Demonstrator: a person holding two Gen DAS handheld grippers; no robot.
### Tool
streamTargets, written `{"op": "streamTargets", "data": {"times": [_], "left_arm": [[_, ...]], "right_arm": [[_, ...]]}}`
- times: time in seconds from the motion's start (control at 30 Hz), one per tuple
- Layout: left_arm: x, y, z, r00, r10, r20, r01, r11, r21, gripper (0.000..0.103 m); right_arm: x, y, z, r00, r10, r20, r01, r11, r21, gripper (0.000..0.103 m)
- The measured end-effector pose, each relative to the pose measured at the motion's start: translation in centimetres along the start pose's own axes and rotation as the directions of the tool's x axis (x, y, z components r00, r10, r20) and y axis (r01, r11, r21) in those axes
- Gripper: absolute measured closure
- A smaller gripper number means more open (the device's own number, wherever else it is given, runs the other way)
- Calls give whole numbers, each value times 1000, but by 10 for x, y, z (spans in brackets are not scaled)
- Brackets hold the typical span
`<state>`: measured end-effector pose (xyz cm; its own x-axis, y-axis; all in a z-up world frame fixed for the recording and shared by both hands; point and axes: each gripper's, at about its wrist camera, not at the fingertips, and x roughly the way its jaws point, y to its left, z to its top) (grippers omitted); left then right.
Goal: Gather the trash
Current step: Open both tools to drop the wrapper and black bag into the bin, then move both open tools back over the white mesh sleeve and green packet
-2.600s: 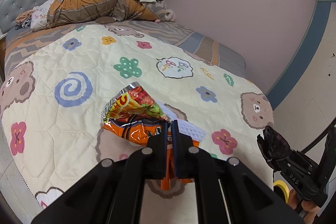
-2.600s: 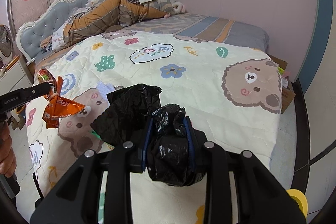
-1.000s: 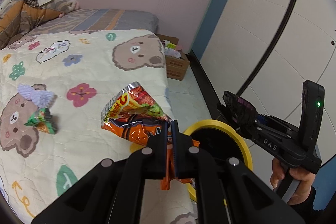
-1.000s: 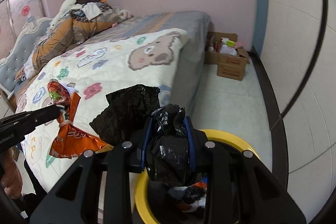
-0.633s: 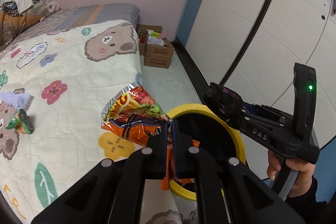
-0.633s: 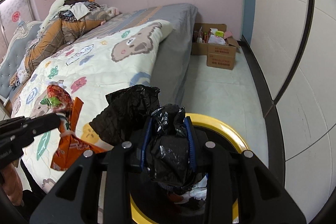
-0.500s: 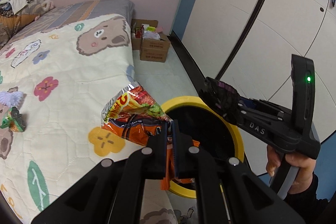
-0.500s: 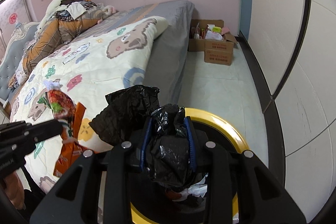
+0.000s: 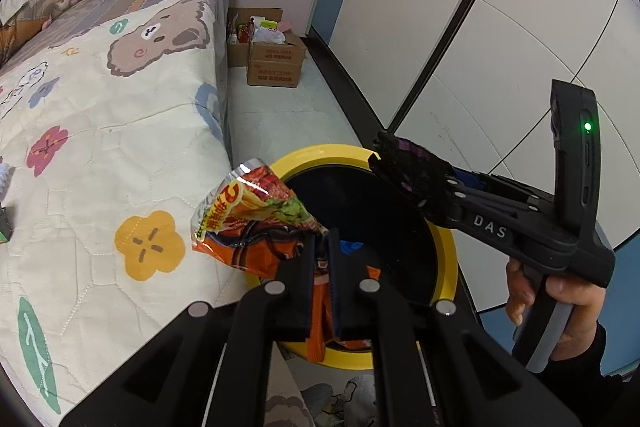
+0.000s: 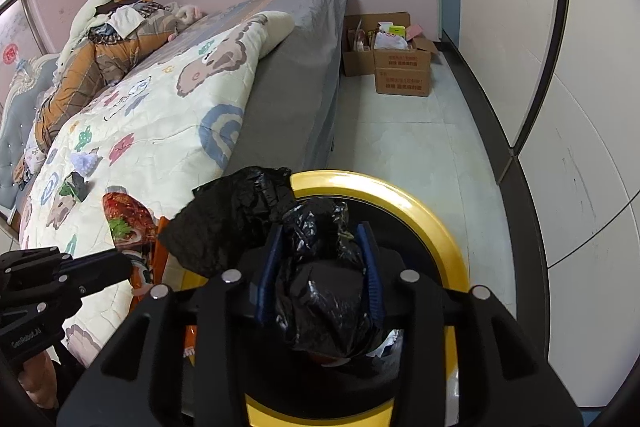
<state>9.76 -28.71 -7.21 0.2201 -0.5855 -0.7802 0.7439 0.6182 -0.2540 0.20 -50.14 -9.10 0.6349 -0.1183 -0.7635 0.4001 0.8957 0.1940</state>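
— What is lying around the pink-walled bedroom?
— A cartoon quilt (image 9: 100, 155) is covering the bed, and cardboard boxes (image 10: 402, 71) are sitting by the wall. A yellow-rimmed bin (image 10: 416, 203) is standing beside the bed.
— And the tongs?
— The left gripper (image 9: 322, 267) is clenching an orange snack wrapper (image 9: 256, 223) at the bin's rim. The right gripper (image 10: 320, 267) is hanging over the bin's mouth, its jaws having just been widening, with a crumpled black bag (image 10: 320, 279) between them; I cannot tell whether the blue pads (image 10: 366, 259) are pressing it.
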Motion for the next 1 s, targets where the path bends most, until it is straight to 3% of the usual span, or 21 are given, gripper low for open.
{"op": "streamTargets", "data": {"times": [0.13,0.4,0.57,1.0], "left_arm": [[0,-3,-3,1000,-12,-2,12,1000,7,96],[-7,0,-4,999,-27,20,27,1000,-11,56],[-17,2,-5,999,-18,49,19,1000,-7,40],[-42,51,1,993,42,112,-28,992,-120,29]], "right_arm": [[-2,-7,1,1000,-4,6,4,1000,22,59],[-10,-19,7,999,-23,28,21,998,58,48],[-16,-21,11,999,-33,44,30,997,66,46],[-17,5,28,997,13,75,-16,999,33,43]]}}
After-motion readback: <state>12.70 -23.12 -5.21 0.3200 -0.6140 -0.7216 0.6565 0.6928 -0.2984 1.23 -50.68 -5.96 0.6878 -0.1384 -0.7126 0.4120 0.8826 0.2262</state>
